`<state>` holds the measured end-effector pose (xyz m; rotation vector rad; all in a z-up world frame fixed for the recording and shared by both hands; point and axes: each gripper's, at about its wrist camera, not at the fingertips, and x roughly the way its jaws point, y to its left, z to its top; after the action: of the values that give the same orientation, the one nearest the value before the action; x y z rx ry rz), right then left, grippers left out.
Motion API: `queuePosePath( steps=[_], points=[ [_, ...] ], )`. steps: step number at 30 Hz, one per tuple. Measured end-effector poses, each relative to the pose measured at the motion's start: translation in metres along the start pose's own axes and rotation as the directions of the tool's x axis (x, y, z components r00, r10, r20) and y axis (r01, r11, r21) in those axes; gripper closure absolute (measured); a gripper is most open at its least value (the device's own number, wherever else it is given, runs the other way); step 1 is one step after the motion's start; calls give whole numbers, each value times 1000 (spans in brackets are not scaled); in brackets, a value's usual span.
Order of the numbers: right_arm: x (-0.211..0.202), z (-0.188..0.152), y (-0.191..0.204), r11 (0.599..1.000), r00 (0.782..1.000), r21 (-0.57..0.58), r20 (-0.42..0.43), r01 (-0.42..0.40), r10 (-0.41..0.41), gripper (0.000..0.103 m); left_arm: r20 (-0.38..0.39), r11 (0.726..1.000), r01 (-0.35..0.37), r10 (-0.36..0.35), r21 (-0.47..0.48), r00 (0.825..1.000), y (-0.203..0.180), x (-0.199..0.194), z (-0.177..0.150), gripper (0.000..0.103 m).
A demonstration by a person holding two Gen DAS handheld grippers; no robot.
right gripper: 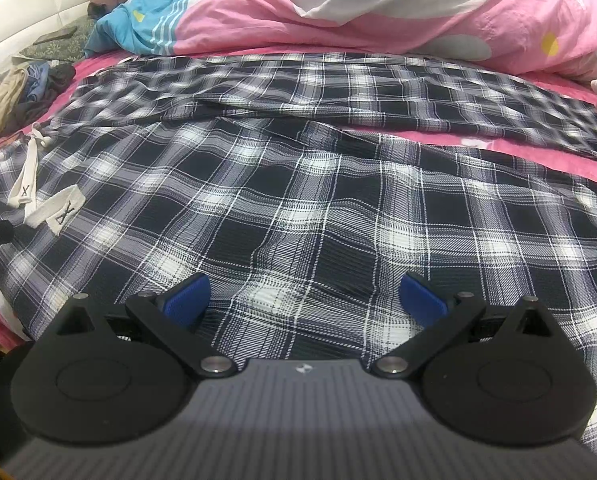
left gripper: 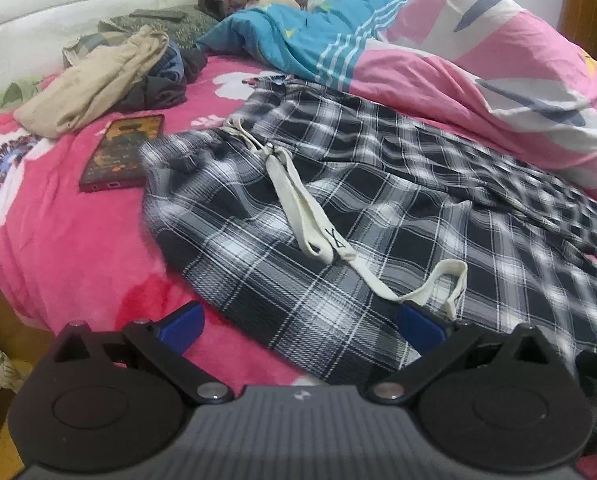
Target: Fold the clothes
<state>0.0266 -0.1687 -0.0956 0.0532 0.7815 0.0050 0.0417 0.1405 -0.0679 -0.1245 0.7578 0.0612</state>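
The bed (left gripper: pixel 58 240) is covered by a bright pink fleece blanket (left gripper: pixel 78 264) with white flower shapes. Spread flat across it lie plaid trousers (right gripper: pixel 298 200) in black, grey and white (their cream drawstring (left gripper: pixel 310 216) trails loose over the waist). Just beside the waistband rests a phone (left gripper: pixel 124 152), screen up. Farther back sits a heap of crumpled clothes (left gripper: pixel 110 80), beige on top. A bulky pink quilt (left gripper: pixel 498 88) is piled along the far side, touching the trousers' edge.
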Motion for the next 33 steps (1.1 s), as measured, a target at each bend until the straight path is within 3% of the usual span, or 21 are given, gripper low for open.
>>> queuePosePath(
  steps=[4, 10, 15, 25, 27, 29, 33],
  points=[
    [0, 0, 1, 1000, 1000, -4, 1, 3, -3, 1, 29, 1000, -6, 5, 14, 1000, 1, -6, -2, 0],
    [0, -1, 1, 1000, 1000, -14, 2, 1, -1, 1, 107, 999, 4, 1, -44, 994, 15, -17, -2, 0],
    [-4, -2, 0, 999, 1000, -38, 15, -14, 15, 1, 128, 995, -45, 56, -87, 990, 31, -16, 0, 0],
    [-29, 18, -4, 984, 980, 19, 93, -177, 174, 1, 177, 982, -74, 106, -176, 978, 71, -9, 11, 6],
    [-36, 20, -6, 952, 952, 70, 90, -298, 291, 1, 178, 977, -68, 105, -203, 979, 79, -6, 13, 10],
    [-43, 21, -8, 895, 904, 129, 93, -426, 417, 1, 175, 969, -53, 97, -241, 980, 87, -5, 13, 17],
    [-40, 16, 0, 725, 759, 250, 73, -642, 647, 2, 149, 958, -22, 67, -287, 987, 95, -3, 9, 31]
  ],
)
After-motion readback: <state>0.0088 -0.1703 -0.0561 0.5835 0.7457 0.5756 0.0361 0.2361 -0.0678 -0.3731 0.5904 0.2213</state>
